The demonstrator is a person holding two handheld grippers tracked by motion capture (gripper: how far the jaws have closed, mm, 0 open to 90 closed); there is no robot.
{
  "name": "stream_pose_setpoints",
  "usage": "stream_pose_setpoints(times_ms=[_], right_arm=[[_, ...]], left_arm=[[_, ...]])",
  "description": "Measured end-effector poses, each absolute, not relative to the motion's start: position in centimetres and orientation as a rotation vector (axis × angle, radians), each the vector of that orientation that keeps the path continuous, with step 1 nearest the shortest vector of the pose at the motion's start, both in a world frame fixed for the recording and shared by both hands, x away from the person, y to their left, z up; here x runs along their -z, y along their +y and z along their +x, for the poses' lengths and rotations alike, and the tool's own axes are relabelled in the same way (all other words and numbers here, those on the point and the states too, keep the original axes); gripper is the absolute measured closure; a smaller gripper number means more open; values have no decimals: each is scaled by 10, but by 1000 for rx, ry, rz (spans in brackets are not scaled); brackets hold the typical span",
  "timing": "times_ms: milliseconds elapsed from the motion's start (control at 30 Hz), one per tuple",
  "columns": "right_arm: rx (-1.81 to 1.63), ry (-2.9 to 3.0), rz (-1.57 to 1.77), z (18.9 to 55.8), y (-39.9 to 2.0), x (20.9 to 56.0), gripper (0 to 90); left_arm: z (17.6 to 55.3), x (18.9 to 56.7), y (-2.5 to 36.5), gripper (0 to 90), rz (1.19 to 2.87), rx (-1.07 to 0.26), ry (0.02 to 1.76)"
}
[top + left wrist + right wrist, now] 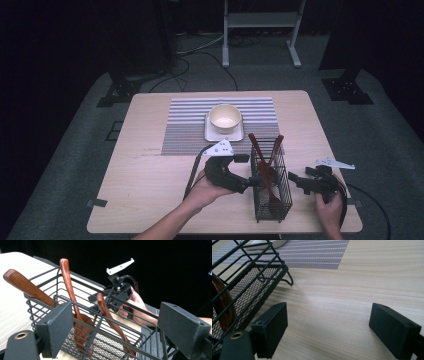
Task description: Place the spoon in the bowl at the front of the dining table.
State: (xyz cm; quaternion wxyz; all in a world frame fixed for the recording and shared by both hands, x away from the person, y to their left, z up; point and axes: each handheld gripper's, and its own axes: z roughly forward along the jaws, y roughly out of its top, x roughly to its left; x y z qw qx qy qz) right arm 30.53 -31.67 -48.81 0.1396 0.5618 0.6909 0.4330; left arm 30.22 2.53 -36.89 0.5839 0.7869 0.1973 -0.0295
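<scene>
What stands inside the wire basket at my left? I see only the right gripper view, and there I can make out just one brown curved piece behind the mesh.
Observer: The left gripper view shows three wooden utensils leaning in the wire basket, handles up.
Operator: Where is the left gripper?
Observer: In the high view the left gripper is at the far side of the basket from yours, jaws open and pressing on nothing.
Operator: And the white thing at the top edge of my view?
Observer: It is a white square plate with a cream bowl on it, on the striped mat.
</scene>
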Motion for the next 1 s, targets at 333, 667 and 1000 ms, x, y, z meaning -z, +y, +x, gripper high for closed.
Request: stream_pose_setpoints(times_ms=[333,667,1000], right_arm=[[-1255,1998,1624,306,-317,488,141],[-1257,2000,1622,306,-316,488,141],[-1258,2001,1621,306,-316,488,141]], left_arm=[[306,367,20,166,1841,55,470],[309,366,14,260,1868,36,459],[310,364,14,446,1873,3,441]])
